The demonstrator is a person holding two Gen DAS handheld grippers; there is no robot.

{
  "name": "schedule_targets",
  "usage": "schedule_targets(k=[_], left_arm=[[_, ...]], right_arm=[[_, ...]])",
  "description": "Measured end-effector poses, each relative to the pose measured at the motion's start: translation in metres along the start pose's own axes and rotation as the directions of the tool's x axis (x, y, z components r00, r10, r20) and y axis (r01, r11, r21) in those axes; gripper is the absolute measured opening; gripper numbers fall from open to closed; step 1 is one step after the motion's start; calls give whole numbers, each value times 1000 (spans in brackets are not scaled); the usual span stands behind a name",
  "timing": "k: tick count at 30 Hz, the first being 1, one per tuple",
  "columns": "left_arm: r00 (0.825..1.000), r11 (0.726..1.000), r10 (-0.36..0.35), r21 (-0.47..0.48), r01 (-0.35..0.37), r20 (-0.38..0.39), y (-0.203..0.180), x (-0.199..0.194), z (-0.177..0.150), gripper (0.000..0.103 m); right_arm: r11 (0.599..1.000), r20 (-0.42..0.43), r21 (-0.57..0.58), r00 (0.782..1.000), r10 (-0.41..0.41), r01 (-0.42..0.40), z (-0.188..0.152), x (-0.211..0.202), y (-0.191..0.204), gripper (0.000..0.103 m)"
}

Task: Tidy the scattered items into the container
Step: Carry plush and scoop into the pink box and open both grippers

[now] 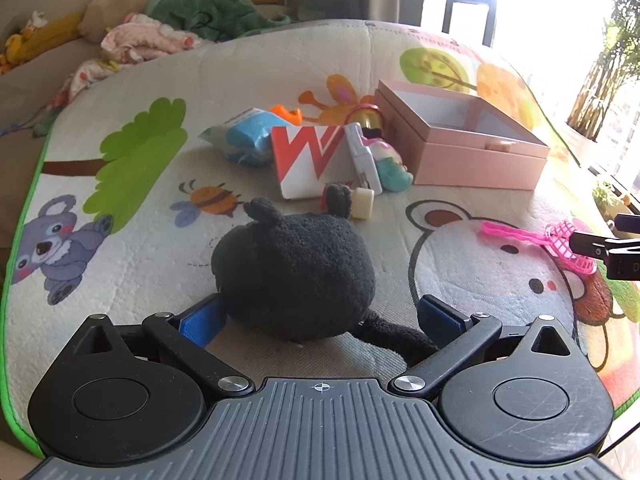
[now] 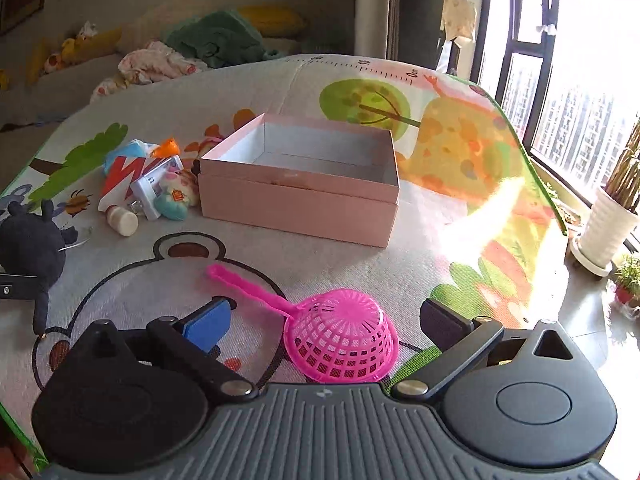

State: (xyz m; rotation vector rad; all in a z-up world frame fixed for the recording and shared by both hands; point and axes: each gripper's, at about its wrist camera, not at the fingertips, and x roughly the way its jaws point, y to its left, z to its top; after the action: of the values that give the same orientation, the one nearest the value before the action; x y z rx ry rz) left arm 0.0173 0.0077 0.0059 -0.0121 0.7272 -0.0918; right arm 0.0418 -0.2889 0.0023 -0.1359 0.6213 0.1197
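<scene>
A black plush toy (image 1: 296, 268) lies on the play mat between the fingers of my left gripper (image 1: 320, 316). That gripper is open: its left pad is at the plush, its right pad stands apart from it. My right gripper (image 2: 326, 318) is wide open around a pink toy strainer (image 2: 344, 340) that lies upside down on the mat, neither pad touching it. The open pink box (image 2: 296, 208) stands beyond the strainer. Left of the box lies a heap: a red-and-white carton (image 1: 308, 160), a blue packet (image 1: 248, 136), a white spray bottle (image 1: 362, 156) and a small cream bottle (image 1: 364, 202).
The mat (image 2: 400, 256) ends in a green border, with bare floor and a white plant pot (image 2: 608, 224) by the window at the right. Clothes and cushions (image 1: 160, 32) are piled on a sofa behind the mat.
</scene>
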Motion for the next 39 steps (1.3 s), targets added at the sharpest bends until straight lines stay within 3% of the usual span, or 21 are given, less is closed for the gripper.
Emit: schedule_targets(k=[8,9,11,12,23,25,27,30,34,39], left_arm=[[1000,1000,18,-6,-18,10,6,-7,-5,103],[1000,1000,25,-12,-24,12,7,-6,-5,103],[999,999,44,-24,-44,15,8,-3,-3,103],[998,998,54,-28,-53,16,8,-1,-3,103],[992,992,117,32,-119,53,-1,24,3,102],[990,990,129,55,-133,63,-4,24,2,92],[989,988,128,74,-133,69,-6,22,1,92],[991,990,103,93,-111,81,-9,15,0,91],[989,984,17,175,-43,146,-25,-7,12,91],[961,958,-135,279,65,241,-58,-37,49,91]], right_arm=[[983,-6,144,993,-115,115,-11,33,0,98],[981,-17,159,994,-110,111,-11,36,-3,96],[979,-47,183,995,-86,93,-12,40,-8,73],[979,-60,189,996,-66,76,-13,41,-10,67],[996,4,49,997,75,-75,-3,-14,7,63],[995,19,35,995,95,-96,0,-26,7,63],[995,34,20,994,99,-100,1,-37,6,63],[996,60,6,994,93,-94,0,-50,4,63],[997,91,-5,992,82,-82,0,-63,-2,63],[997,163,-41,984,66,-60,16,-87,-14,63]])
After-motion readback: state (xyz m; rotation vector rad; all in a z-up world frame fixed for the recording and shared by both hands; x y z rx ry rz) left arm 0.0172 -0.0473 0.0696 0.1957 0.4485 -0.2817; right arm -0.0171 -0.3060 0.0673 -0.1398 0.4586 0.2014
